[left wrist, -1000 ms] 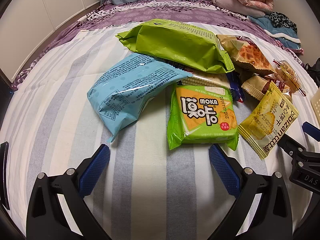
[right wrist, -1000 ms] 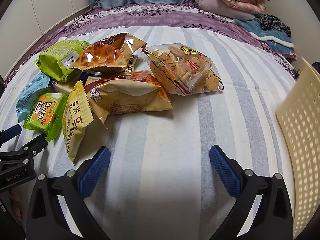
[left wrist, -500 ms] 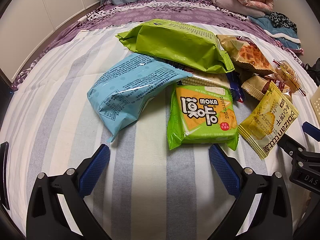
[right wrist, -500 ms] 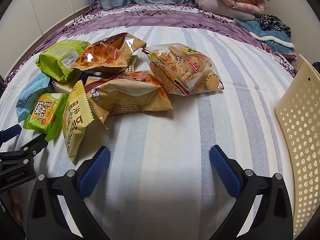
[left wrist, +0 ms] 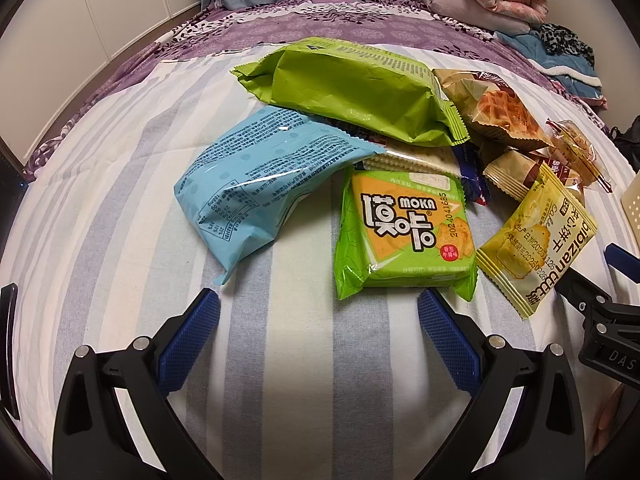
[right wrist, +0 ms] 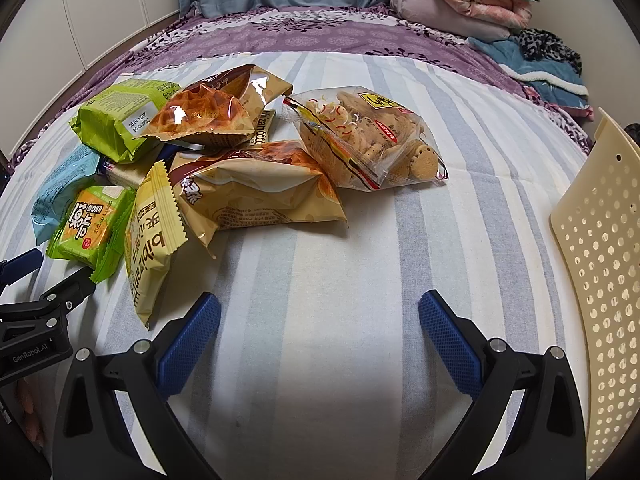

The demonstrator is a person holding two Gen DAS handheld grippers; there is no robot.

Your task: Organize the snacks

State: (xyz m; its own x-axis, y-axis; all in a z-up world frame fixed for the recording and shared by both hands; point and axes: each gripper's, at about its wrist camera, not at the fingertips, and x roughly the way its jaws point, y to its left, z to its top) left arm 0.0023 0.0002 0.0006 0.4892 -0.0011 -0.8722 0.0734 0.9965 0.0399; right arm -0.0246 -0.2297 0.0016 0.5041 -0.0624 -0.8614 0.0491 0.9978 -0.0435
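Several snack packs lie in a heap on a striped bedsheet. In the left wrist view I see a light blue bag (left wrist: pixel 256 184), a big green bag (left wrist: pixel 352 88), a green MOKA pack (left wrist: pixel 404 232) and a yellow biscuit pack (left wrist: pixel 536 240). My left gripper (left wrist: pixel 319 336) is open just short of the MOKA pack, holding nothing. The right wrist view shows a waffle pack (right wrist: pixel 208 116), a tan chip bag (right wrist: pixel 260 196) and a clear cookie bag (right wrist: pixel 360 136). My right gripper (right wrist: pixel 319 336) is open over bare sheet, below those bags.
A cream perforated basket (right wrist: pixel 600 264) stands at the right edge of the right wrist view. Folded clothes (right wrist: pixel 464 4) are piled on the purple bedspread (right wrist: pixel 320 36) at the back. Each gripper shows in the other's view at the side.
The cream basket has come further into the right wrist view from the right. The snacks and both grippers have stayed where they were.
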